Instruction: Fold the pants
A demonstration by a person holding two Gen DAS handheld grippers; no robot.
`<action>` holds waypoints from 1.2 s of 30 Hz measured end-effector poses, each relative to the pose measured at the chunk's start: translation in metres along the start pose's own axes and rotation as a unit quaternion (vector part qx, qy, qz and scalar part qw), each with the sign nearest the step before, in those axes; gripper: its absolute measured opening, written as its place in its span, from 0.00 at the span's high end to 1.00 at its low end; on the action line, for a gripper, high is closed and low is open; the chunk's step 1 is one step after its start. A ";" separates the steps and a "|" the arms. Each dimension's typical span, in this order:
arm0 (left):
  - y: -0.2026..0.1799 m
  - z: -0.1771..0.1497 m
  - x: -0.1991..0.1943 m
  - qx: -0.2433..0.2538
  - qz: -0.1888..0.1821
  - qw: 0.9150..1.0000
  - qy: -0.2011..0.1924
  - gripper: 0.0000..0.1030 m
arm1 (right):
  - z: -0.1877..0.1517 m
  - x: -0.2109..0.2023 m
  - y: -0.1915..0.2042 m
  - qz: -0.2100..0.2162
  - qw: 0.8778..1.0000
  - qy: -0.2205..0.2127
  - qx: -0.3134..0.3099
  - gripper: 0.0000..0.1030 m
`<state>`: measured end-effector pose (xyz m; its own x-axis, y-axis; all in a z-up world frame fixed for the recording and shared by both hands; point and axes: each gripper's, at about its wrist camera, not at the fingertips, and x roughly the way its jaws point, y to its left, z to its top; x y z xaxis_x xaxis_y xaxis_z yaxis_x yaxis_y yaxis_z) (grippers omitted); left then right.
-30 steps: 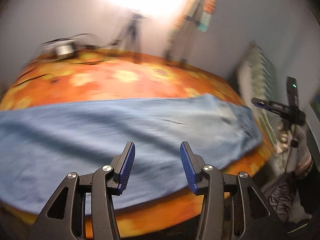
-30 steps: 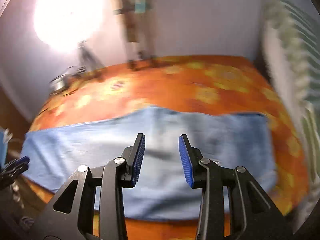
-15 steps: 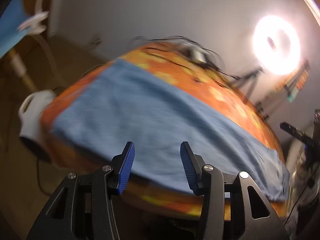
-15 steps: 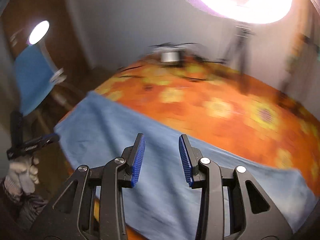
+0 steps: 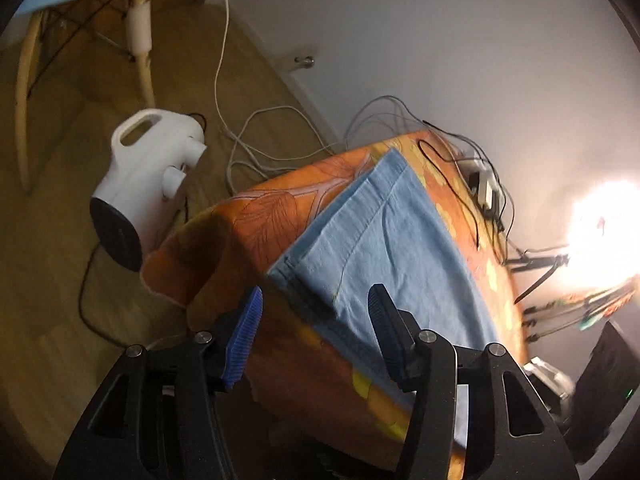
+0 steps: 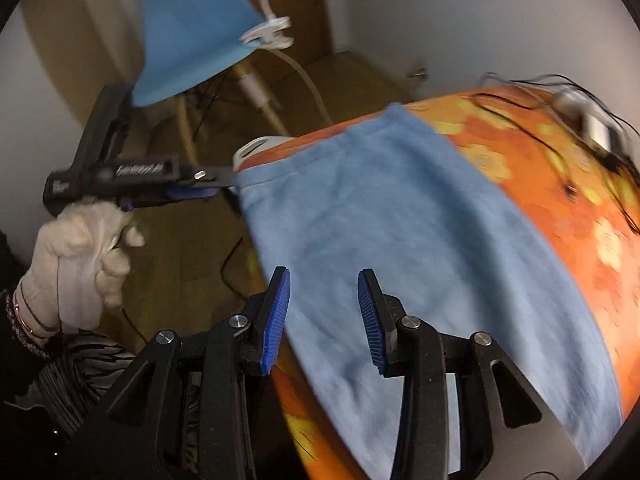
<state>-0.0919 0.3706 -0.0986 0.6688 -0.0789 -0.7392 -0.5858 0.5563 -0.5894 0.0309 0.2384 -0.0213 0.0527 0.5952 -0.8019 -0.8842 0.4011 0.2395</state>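
Light blue pants (image 5: pixel 384 248) lie flat lengthwise on a table under an orange flowered cloth (image 5: pixel 272 216). My left gripper (image 5: pixel 316 332) hovers at the hem corner nearest the table's end. Its jaws are opening, and the hem shows beneath the gap with neither pad pressing on it. In the right wrist view the pants (image 6: pixel 400 216) run away toward the upper left, and my right gripper (image 6: pixel 324 312) stands open just above their near edge, holding nothing. That view also shows the left gripper (image 6: pixel 228 184), carried by a white-gloved hand (image 6: pixel 80 248), with its tips at the hem corner.
A white jug-shaped appliance (image 5: pixel 148 176) sits on the wooden floor beside the table end, among loose cables (image 5: pixel 256 148). A blue chair (image 6: pixel 188 40) stands beyond it. A power strip (image 5: pixel 484 188) with cords lies at the table's far edge, and a bright lamp (image 5: pixel 600 232) glares at right.
Both grippers have swept along the pants from the waist end to the hem end and rolled. The left jaws stand wider than before. The right jaws look unchanged.
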 end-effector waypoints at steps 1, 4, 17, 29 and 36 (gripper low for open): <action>0.001 0.001 0.001 -0.004 0.001 1.000 0.001 0.47 | 0.003 0.005 0.003 0.007 1.000 0.003 -0.002 0.63; 0.010 0.002 0.005 -0.020 0.004 1.000 0.007 0.47 | 0.011 0.023 0.014 0.023 1.000 0.011 -0.006 0.61; 0.015 0.011 0.023 -0.061 -0.017 0.998 0.017 0.47 | 0.018 0.065 0.029 0.041 0.998 0.054 -0.011 0.61; 0.004 0.009 0.021 -0.041 -0.015 0.999 0.003 0.47 | 0.012 0.061 0.009 0.039 0.998 0.051 0.024 0.61; -0.015 0.005 0.028 0.022 0.020 0.999 -0.024 0.87 | 0.024 0.044 -0.017 0.054 0.995 0.033 0.074 0.61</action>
<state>-0.0622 0.3639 -0.1086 0.6673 -0.0171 -0.7446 -0.5924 0.5938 -0.5445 0.0592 0.2749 -0.0477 -0.0731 0.5953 -0.8002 -0.8050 0.4384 0.3997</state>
